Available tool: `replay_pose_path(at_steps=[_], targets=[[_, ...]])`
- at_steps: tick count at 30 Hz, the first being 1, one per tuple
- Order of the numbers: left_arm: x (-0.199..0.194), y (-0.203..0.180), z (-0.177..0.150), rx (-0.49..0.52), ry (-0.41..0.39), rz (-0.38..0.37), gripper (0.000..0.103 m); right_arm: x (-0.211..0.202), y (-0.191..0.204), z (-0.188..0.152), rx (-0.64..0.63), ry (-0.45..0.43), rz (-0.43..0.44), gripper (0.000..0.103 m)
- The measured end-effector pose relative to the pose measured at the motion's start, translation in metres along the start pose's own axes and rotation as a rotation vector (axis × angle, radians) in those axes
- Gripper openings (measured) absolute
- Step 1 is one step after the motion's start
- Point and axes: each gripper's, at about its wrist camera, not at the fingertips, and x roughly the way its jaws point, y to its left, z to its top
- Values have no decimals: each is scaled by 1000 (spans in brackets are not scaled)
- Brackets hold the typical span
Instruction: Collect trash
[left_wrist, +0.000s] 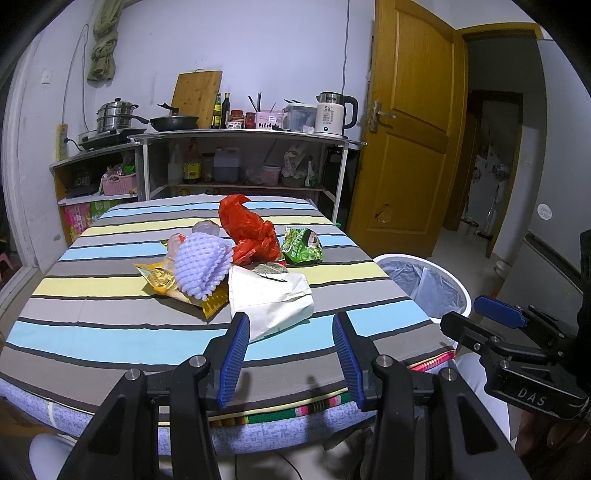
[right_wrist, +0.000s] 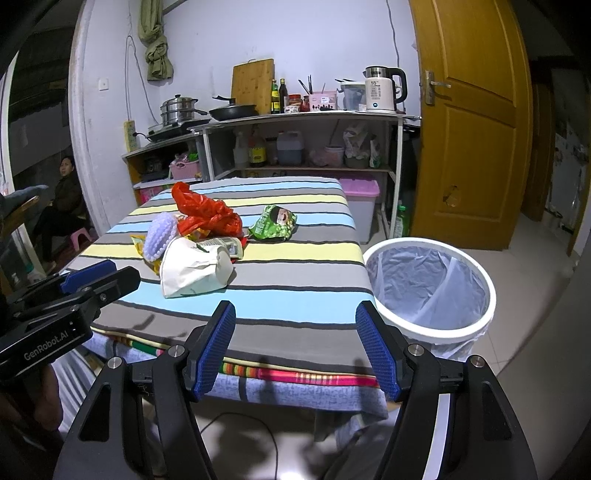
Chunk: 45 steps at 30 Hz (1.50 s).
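Striped tabletop (left_wrist: 110, 325): left gripper (left_wrist: 291, 356) and right gripper (right_wrist: 297, 345) both wide open, empty. Trash pile (left_wrist: 236, 266) at 12 o'clock, untouched; bin (right_wrist: 430, 284) at 2 o'clock (liner looks empty). Nothing collected yet.

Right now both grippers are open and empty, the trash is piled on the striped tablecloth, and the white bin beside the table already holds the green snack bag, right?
No: the green snack bag lies on the striped tablecloth; the right wrist view shows only a liner in the white bin.
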Motion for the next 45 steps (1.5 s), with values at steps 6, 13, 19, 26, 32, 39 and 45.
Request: replay_pose_path(at_steps=[6, 13, 19, 26, 32, 39, 45], targets=[[0, 0, -1, -1, 0, -1, 46, 0, -1, 0, 0, -2, 1, 68], [0, 0, 0, -3, 1, -2, 46, -1, -1, 0, -1, -2, 1, 68], [-1, -1, -1, -6, 4, -1, 46, -1, 0, 0, -3, -1, 2, 68], [1, 0, -2, -18, 10, -17, 46, -1, 0, 0, -1, -1, 1, 68], [3, 2, -2, -35, 7, -21, 46, 1, 1, 0, -5, 4, 4, 68], [20, 11, 2, -47, 47, -10, 46, 10, 2, 3, -12, 12, 15, 68], [45, 23, 9, -59, 73, 7, 52, 19, 2, 8, -24, 10, 25, 68]])
